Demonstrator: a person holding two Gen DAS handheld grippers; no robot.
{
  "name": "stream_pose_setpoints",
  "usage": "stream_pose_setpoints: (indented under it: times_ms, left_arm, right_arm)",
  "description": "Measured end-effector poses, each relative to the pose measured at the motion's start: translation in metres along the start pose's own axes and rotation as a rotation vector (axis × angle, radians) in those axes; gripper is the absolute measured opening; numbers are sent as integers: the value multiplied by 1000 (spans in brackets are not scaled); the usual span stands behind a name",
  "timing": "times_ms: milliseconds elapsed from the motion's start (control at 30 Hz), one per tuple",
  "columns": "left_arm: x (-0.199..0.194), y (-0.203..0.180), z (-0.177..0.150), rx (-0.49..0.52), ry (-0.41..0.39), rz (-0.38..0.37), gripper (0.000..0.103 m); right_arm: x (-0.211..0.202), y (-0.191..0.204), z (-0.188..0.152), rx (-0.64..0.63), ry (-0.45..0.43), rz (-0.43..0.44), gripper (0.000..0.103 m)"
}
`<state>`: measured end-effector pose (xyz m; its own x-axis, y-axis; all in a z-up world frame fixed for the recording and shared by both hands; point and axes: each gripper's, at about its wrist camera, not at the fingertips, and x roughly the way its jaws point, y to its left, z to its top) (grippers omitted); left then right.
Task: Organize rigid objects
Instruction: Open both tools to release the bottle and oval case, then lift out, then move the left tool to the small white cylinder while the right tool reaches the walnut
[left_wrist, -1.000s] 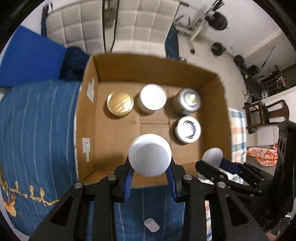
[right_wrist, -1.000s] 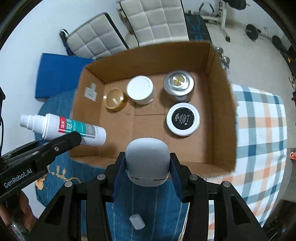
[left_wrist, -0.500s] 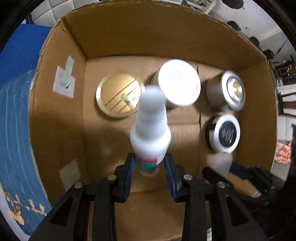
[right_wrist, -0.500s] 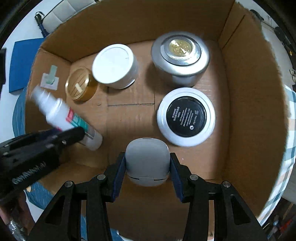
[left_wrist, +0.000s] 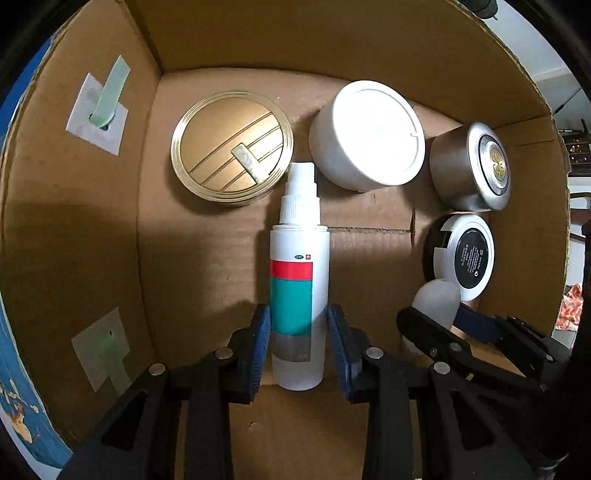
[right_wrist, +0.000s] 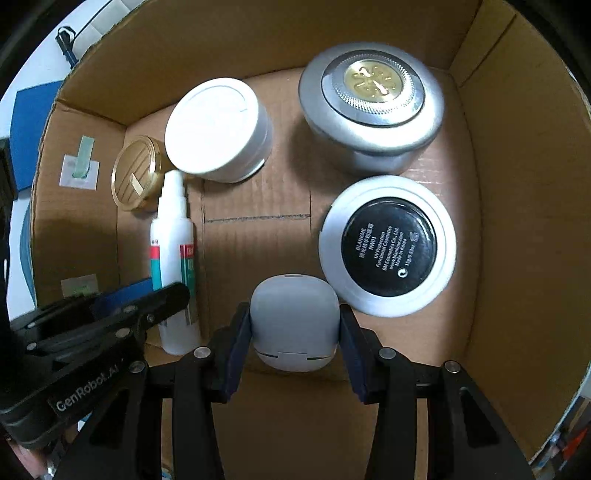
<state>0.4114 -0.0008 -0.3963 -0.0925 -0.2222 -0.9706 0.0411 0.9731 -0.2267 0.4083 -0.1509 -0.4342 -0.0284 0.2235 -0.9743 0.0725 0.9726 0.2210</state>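
Both grippers are low inside a cardboard box (left_wrist: 332, 44). My left gripper (left_wrist: 299, 343) is shut on a white spray bottle (left_wrist: 298, 273) with a red and teal label; the bottle lies along the box floor, nozzle pointing at the far wall. It also shows in the right wrist view (right_wrist: 173, 258). My right gripper (right_wrist: 294, 343) is shut on a grey rounded case (right_wrist: 294, 325), low over the floor near the front wall. The case also shows in the left wrist view (left_wrist: 436, 299).
On the box floor (right_wrist: 255, 199) stand a gold compact (left_wrist: 232, 147), a white jar (left_wrist: 369, 133), a silver jar with a gold centre (right_wrist: 371, 103) and a white compact with a black label (right_wrist: 388, 245). The box walls (right_wrist: 517, 184) rise close all round.
Both grippers have dropped from above the box rim down to its floor. The spray bottle now lies flat behind the gold compact; the grey case sits beside the black-label compact.
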Motion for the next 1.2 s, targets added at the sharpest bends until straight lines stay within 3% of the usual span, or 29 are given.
stream_pose_setpoints:
  times_ms: [167, 267, 400, 567, 700, 1000, 1200]
  left_arm:
    - [-7, 10, 10, -20, -3, 11, 30]
    - [-20, 13, 8, -36, -21, 26, 38]
    - [-44, 17, 0, -36, -66, 69, 44]
    - [-75, 14, -20, -30, -154, 115, 67]
    - [-98, 10, -40, -32, -233, 126, 90]
    - [-119, -7, -94, -61, -333, 135, 91]
    - [-150, -20, -132, -40, -436, 183, 91]
  right_arm:
    - [3, 2, 4, 15, 10, 31, 49]
    - [4, 2, 6, 25, 20, 40, 50]
    - [-15, 2, 2, 22, 7, 32, 69]
    - [-45, 7, -13, -38, -56, -47, 85]
    - [-66, 10, -32, -67, -97, -107, 101]
    - [-114, 12, -68, -77, -208, -158, 103]
    - [-155, 10, -105, -75, -291, -175, 103]
